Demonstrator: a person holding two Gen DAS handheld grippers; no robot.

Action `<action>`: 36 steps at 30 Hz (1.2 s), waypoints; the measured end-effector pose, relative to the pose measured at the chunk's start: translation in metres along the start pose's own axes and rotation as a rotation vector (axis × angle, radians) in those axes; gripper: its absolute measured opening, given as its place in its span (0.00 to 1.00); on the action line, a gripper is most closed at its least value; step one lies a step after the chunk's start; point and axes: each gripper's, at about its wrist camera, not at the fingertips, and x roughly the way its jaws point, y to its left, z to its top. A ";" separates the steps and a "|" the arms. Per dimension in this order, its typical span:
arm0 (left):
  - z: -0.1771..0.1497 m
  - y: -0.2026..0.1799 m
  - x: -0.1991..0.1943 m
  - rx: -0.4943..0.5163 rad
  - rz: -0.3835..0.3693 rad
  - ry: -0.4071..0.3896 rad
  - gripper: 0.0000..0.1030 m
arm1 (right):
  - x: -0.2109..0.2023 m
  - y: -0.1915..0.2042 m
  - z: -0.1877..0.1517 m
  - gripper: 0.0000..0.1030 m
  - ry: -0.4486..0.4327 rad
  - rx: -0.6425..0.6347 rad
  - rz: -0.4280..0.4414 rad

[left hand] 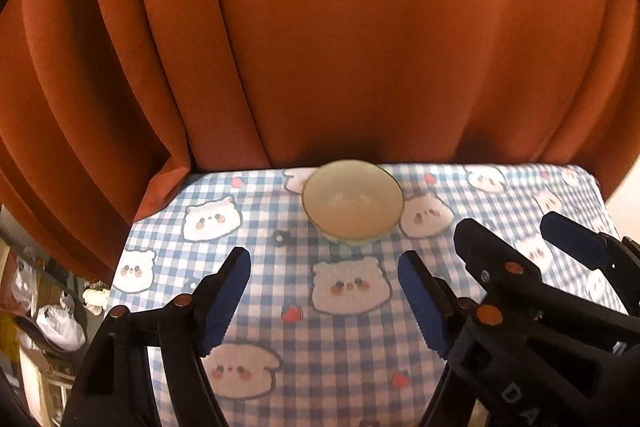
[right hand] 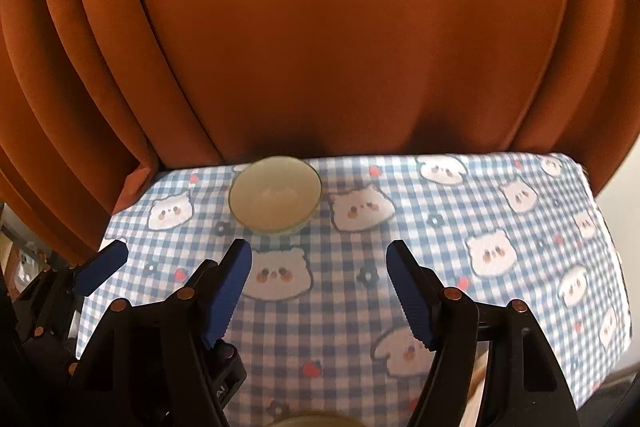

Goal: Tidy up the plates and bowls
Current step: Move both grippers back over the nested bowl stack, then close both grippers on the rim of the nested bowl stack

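Bowl (left hand: pixel 353 203) empty and upright at the far edge of the checked cloth (left hand: pixel 344 367), just before the orange curtain (left hand: pixel 360 35). Nearer the camera, left gripper (left hand: pixel 325 301) and right gripper (right hand: pixel 319 293) hang with jaws apart, holding nothing, short of the bowl. Advice: approach level, straddle the rim squarely, close gently.

Bowl (left hand: pixel 352 205) on tablecloth (left hand: pixel 320 347) (far edge), curtain (left hand: pixel 360 47) behind

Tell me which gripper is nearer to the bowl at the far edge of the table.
Left, though only slightly. The left gripper sits almost straight in front of the bowl; the right gripper sits beside it, off to the bowl's right. Both open, not touching it.
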 end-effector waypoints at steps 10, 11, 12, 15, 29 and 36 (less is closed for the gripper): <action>0.024 -0.018 0.050 -0.061 0.111 0.005 0.73 | 0.062 -0.017 0.032 0.71 0.020 -0.056 0.121; 0.025 -0.019 0.055 -0.066 0.110 0.004 0.70 | 0.068 -0.018 0.034 0.71 0.022 -0.059 0.125; 0.026 -0.020 0.061 -0.070 0.108 0.004 0.69 | 0.073 -0.019 0.036 0.71 0.023 -0.061 0.133; 0.028 -0.020 0.078 -0.085 0.105 0.019 0.67 | 0.093 -0.020 0.041 0.71 0.028 -0.082 0.132; 0.022 -0.018 0.151 -0.098 0.179 0.091 0.57 | 0.181 -0.017 0.041 0.71 0.099 -0.084 0.119; 0.021 -0.018 0.178 -0.115 0.170 0.123 0.53 | 0.214 -0.015 0.040 0.56 0.129 -0.113 0.128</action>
